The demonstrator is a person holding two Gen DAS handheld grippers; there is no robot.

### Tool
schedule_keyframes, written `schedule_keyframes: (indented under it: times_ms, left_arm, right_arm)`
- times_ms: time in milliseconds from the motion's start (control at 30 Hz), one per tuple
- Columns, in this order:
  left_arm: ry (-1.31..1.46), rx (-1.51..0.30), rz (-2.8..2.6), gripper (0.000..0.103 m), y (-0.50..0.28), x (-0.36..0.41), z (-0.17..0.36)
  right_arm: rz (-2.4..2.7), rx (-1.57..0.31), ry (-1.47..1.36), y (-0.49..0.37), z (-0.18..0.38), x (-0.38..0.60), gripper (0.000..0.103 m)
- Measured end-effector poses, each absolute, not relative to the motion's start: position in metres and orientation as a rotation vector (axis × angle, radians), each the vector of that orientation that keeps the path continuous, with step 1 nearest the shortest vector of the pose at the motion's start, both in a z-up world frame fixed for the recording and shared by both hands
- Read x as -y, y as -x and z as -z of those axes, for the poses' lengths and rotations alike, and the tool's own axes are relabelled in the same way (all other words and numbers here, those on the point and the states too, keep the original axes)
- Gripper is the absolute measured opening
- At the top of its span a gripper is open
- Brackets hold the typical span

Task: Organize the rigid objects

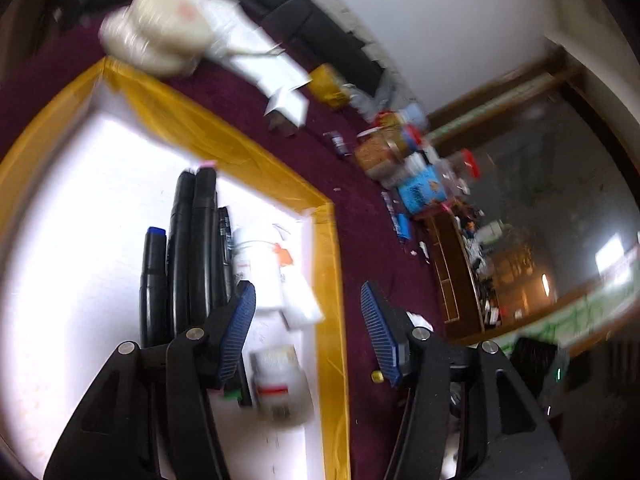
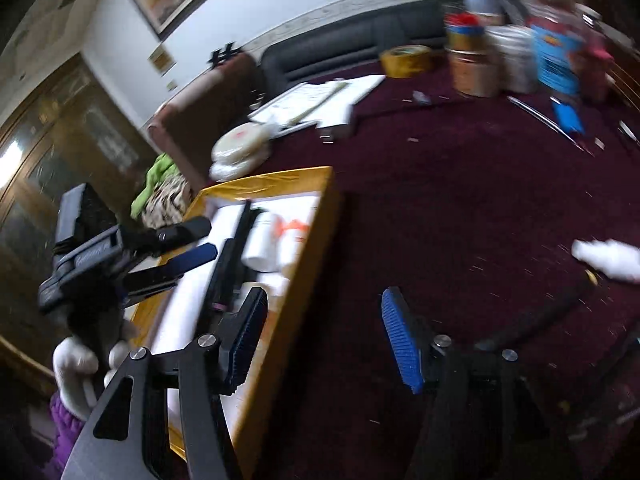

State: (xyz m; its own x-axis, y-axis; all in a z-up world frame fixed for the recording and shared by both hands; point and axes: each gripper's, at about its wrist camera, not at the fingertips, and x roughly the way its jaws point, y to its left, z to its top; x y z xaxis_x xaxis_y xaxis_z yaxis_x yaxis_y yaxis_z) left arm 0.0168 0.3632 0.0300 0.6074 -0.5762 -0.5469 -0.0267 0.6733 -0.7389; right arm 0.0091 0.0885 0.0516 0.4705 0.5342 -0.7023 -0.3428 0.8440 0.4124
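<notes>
A white tray with a yellow taped rim (image 1: 256, 160) lies on a maroon table. In it lie several black markers (image 1: 196, 248), a white bottle (image 1: 260, 268) and a small white jar with a red band (image 1: 280, 384). My left gripper (image 1: 308, 332) is open and empty, its fingers straddling the tray's right rim. My right gripper (image 2: 324, 340) is open and empty, over the tray's near corner (image 2: 288, 280) and the cloth. The left gripper (image 2: 188, 248) shows in the right wrist view over the tray. A white bottle (image 2: 608, 256) lies on the cloth at the right.
Stacked white discs (image 1: 160, 36) and papers (image 1: 264, 64) lie beyond the tray. A tape roll (image 2: 406, 60), jars and boxes (image 2: 516, 56) stand at the far edge. A black sofa (image 2: 360, 40) and a brown chair (image 2: 192, 128) stand behind the table.
</notes>
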Motion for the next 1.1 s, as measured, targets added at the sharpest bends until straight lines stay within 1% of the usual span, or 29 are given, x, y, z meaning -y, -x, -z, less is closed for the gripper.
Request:
schedule_keyframes:
  times_ms: [67,167,267,367,467,533,600,733,867,1100]
  left_arm:
    - [0.845,-0.934,0.296,0.052,-0.031,-0.369,-0.010]
    - [0.909,-0.910,0.257,0.052,-0.029,-0.384,-0.005]
    - [0.930,-0.866,0.261,0.053,-0.018,-0.395,-0.015]
    - [0.868,-0.844,0.240,0.058,-0.004,-0.394,-0.033]
    - [0.791,-0.832,0.256,0.060,0.007,-0.377,-0.053]
    - [0.705,-0.830,0.285,0.062,0.011,-0.353,-0.067]
    - [0.605,-0.830,0.319,0.066,0.015,-0.325,-0.080]
    - [0.389,-0.846,0.390,0.067,0.024,-0.254,-0.094]
    - [0.225,-0.880,0.444,0.067,0.023,-0.191,-0.088]
    - [0.058,-0.982,0.458,0.067,0.007,-0.104,-0.056]
  right_arm:
    - [-0.519,-0.942,-0.240,-0.009,-0.048,-0.072,0.055]
    - [-0.498,-0.932,-0.263,-0.006,-0.047,-0.051,0.055]
    - [-0.488,-0.912,-0.281,-0.004,-0.051,-0.034,0.055]
    - [-0.478,-0.895,-0.310,-0.004,-0.053,-0.015,0.055]
    - [-0.438,-0.876,-0.339,-0.004,-0.051,0.010,0.054]
    - [-0.390,-0.856,-0.352,-0.002,-0.050,0.030,0.054]
    - [-0.321,-0.833,-0.369,0.000,-0.048,0.056,0.054]
    - [-0.185,-0.797,-0.438,0.005,-0.039,0.118,0.054]
    - [-0.047,-0.776,-0.497,0.005,-0.026,0.179,0.054]
    - [0.011,-0.775,-0.615,-0.002,0.007,0.232,0.055]
